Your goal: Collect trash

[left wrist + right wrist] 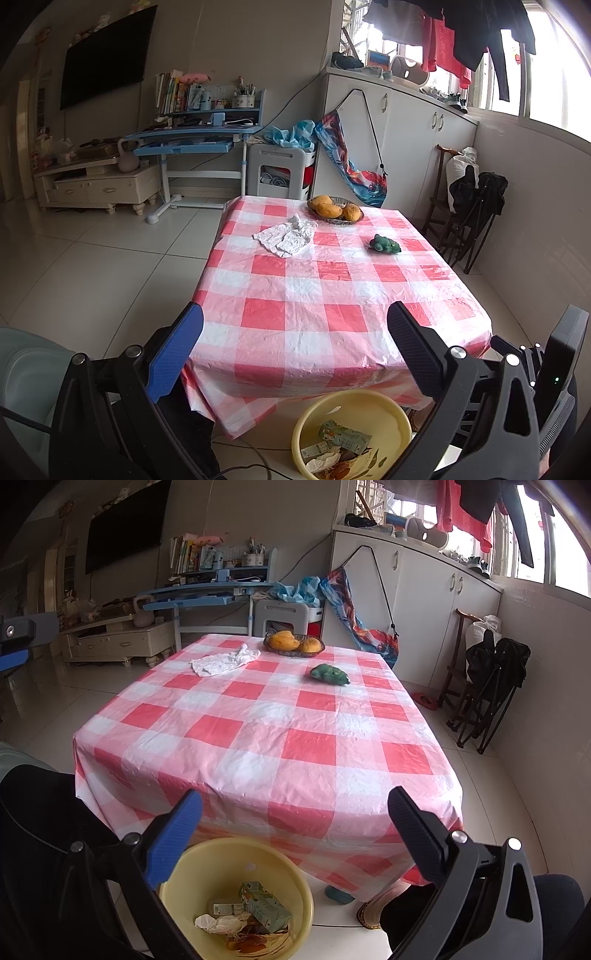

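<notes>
Cartons and scraps already lie in the yellow basin (236, 882) below the table's near edge, leaving the crumpled tissue (286, 236) beside the fruit bowl (335, 210); the left gripper (295, 345) and right gripper (295, 825) are both spread, empty.

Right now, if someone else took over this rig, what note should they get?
Left gripper and right gripper: jaws open, empty, held at the near table edge.
Done: cartons, tissue and peels lie in the yellow basin on the floor.
Left: the crumpled white paper at the far left of the checked tablecloth.
The fruit basket and green toy look like keepers.
</notes>
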A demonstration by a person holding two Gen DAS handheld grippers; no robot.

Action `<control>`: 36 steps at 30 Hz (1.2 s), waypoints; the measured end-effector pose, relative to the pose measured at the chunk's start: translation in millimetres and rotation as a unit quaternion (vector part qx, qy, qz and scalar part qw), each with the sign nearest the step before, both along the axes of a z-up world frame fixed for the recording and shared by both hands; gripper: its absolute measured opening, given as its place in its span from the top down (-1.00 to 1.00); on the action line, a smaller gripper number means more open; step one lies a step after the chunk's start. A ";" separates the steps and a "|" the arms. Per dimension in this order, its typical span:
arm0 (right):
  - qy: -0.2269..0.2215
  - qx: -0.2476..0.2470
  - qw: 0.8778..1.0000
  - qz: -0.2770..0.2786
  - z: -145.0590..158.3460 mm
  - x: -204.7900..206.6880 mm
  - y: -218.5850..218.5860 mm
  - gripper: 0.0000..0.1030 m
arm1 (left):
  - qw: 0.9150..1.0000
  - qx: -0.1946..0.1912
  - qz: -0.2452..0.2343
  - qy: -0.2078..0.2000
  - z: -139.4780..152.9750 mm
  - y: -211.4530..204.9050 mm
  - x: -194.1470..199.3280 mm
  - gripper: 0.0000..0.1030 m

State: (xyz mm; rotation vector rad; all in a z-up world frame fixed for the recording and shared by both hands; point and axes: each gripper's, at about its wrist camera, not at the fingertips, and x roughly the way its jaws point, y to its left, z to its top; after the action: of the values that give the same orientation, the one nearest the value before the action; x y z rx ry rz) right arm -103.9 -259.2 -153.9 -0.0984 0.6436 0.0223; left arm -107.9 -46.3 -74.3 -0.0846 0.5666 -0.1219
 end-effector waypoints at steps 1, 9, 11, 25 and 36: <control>0.000 0.001 1.000 -0.001 0.0 0.2 -0.5 -0.87 | 1.000 0.000 0.000 0.000 -0.1 -0.1 0.0 -0.87; 0.003 0.004 1.000 -0.003 -0.2 1.3 -1.9 -0.87 | 1.000 0.000 0.000 0.001 0.6 0.7 0.5 -0.87; 0.003 0.004 1.000 -0.002 -0.4 1.3 -1.8 -0.87 | 1.000 0.000 0.000 0.001 0.6 0.7 0.6 -0.87; 0.003 0.004 1.000 -0.003 -0.6 1.7 -1.7 -0.87 | 1.000 0.000 0.001 0.002 1.3 0.9 1.2 -0.87; 0.002 0.004 1.000 -0.003 -0.2 1.9 -1.6 -0.87 | 1.000 0.001 0.001 0.003 1.7 1.1 1.6 -0.87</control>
State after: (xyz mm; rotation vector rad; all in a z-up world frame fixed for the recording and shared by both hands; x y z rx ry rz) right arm -102.0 -260.8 -154.1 -0.0890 0.6479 0.0196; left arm -106.3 -45.2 -72.7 -0.0842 0.5717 -0.1188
